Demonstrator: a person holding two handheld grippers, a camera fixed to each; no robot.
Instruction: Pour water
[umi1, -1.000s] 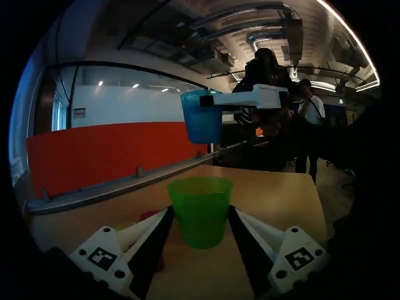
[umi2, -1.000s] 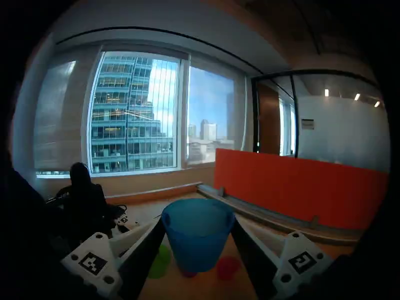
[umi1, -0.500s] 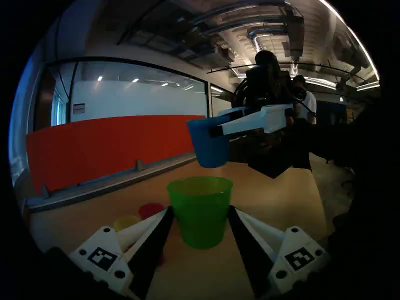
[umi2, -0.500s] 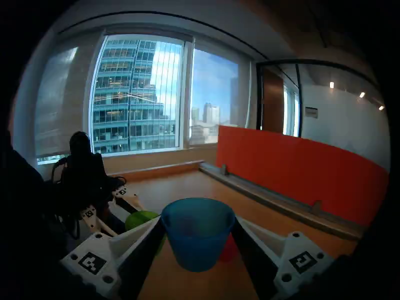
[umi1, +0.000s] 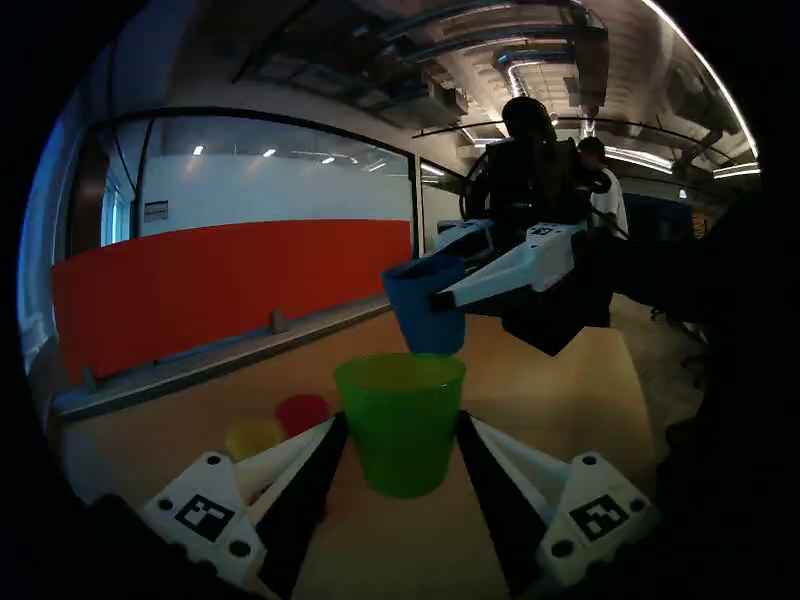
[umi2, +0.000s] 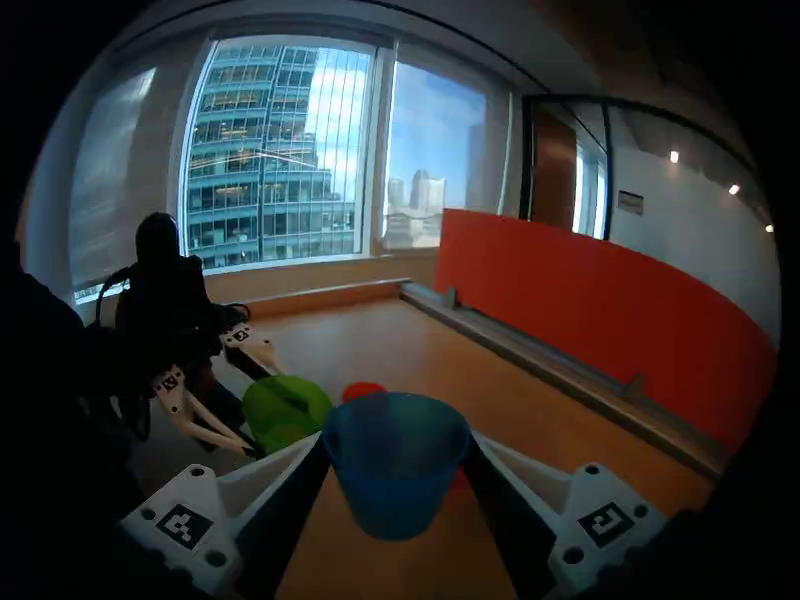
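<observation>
— Green plastic nearest of all: green cup (umi1: 400, 445), upright, pinched between the fingers of the left gripper (umi1: 399, 418). Narrowed just to the cup's width, one finger pressed on each side of the wall.

— And the right gripper (umi2: 396, 440)?

— Much the same: drawn in to the width of a blue cup (umi2: 396, 478), pressing it from both sides. Held above and just beyond the green cup, slightly tilted, base close over the green cup's far rim. No telling whether touching it.

— Water?

— Cannot tell from either view.

— Anything beside the green cup?

— Small red cup (umi1: 302, 410) and yellow cup (umi1: 253, 437), just left of the green cup in the left gripper view, low on the wooden table (umi1: 560, 390).

— Farther off?

— Beyond the green cup, a long orange partition (umi1: 220, 280). Farther back and to the right of the green cup, a person (umi1: 605, 200) standing. In the right gripper view, well past the green cup, tall windows (umi2: 280, 150) with towers outside.
</observation>
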